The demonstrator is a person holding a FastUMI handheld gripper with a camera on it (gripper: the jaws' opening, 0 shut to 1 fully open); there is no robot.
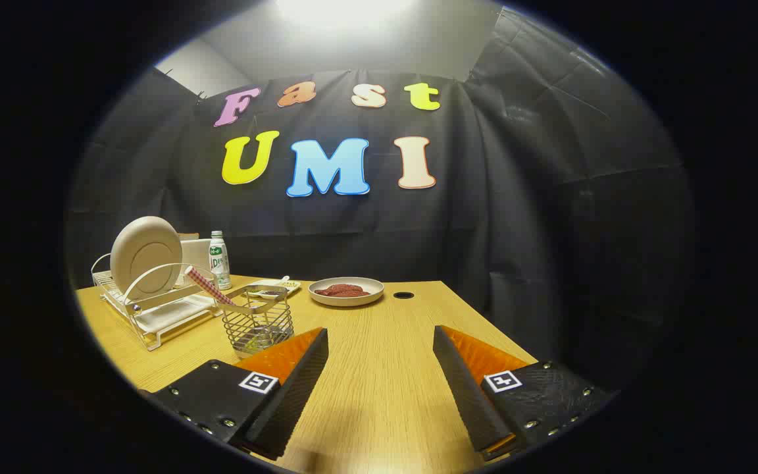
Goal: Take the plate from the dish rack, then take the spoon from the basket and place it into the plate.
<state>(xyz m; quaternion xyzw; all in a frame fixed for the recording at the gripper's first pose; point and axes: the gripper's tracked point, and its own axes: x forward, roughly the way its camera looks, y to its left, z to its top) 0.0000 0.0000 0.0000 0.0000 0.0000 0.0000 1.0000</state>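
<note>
On the table: a wooden top (379, 368) carried everything, with black cloth walls behind it.
Gripper: the gripper (380, 332) hung low over the near part of the table, its fingers spread wide apart with only bare wood between them, gripping nothing.
Rack: a white wire rack (155, 309) stood at the far left, well beyond the left finger.
Plate: a pale round plate (146, 255) stood on edge in the rack, its face turned toward the camera.
Basket: a wire basket (259, 324) sat just to the right of the rack and just ahead of the left finger's tip.
Spoon: a spoon (208, 288) with a red-checked handle leaned out of the basket, tilted up toward the plate; its bowl end was hard to make out.
Bottle: a small bottle (219, 260) stood behind the rack, near the wall.
Dish: a shallow dish (346, 291) with something dark red in it lay farther back, beyond the gap between the fingers.
Tray: a small flat tray (276, 286) lay between the basket and the dish, contents too small to tell.
Hole: a dark round hole (403, 295) showed in the table just right of the dish.
</note>
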